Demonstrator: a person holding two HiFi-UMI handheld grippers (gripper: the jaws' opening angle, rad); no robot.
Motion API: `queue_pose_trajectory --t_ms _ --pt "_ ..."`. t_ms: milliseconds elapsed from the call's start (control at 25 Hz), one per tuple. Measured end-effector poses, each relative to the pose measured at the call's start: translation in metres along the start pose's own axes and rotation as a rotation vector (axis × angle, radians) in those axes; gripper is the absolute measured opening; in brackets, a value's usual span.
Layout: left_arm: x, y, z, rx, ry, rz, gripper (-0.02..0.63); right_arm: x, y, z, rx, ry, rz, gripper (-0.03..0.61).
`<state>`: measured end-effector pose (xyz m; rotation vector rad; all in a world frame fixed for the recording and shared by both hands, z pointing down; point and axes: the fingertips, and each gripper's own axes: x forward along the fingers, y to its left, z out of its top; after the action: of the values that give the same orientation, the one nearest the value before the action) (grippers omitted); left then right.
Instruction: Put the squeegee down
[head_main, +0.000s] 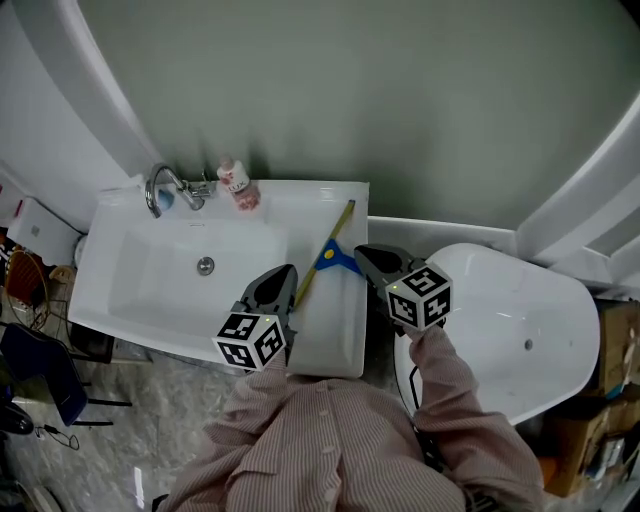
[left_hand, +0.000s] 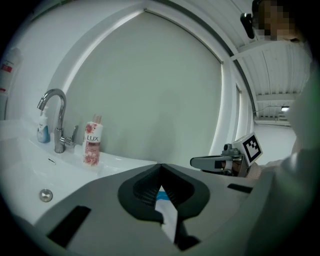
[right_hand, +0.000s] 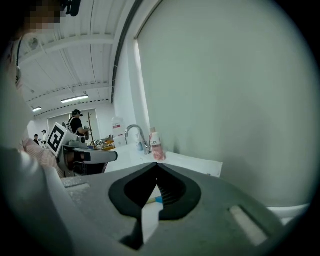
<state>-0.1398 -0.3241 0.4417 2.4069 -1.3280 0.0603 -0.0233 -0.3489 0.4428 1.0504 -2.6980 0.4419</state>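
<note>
Bearing squeegee, white sink; grey-green wall

A white rectangular ceramic washbasin stands against a plain grey-green wall, with a round metal drain in its bowl. A curved chrome tap rises from the back ledge. A small blue-and-white bottle is just beside it, and an upright pink-labelled bottle marked LUX stands on its other side. To the right sits a white oval tub, with brown cardboard boxes beyond it. A dark chair stands at the left on grey marbled floor.
</note>
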Motion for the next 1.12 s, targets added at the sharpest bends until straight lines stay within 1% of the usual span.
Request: queue_pose_trajectory --t_ms 280,480,760,1000,1120 --pt "-0.018 -0.013 0.030 0.041 -0.092 0.007 0.002 -0.027 0.008 0.024 -0.020 -0.100 -0.019 0.006" --pt "-0.027 -0.019 0.045 0.079 -0.131 0.014 0.002 -0.047 0.003 0.038 -0.007 -0.175 -0.052 0.006" --pt "-0.035 -0.020 0.049 0.095 -0.149 0.037 0.002 -0.068 -0.005 0.053 -0.001 -0.243 -0.084 0.006" --pt "-0.039 -0.012 0.048 0.086 -0.149 0.067 0.002 -0.072 -0.012 0.052 0.031 -0.260 -0.094 0.005" --pt "-0.039 -0.012 0.048 0.087 -0.151 0.073 0.002 -0.074 -0.014 0.054 0.028 -0.267 -0.098 0.005"
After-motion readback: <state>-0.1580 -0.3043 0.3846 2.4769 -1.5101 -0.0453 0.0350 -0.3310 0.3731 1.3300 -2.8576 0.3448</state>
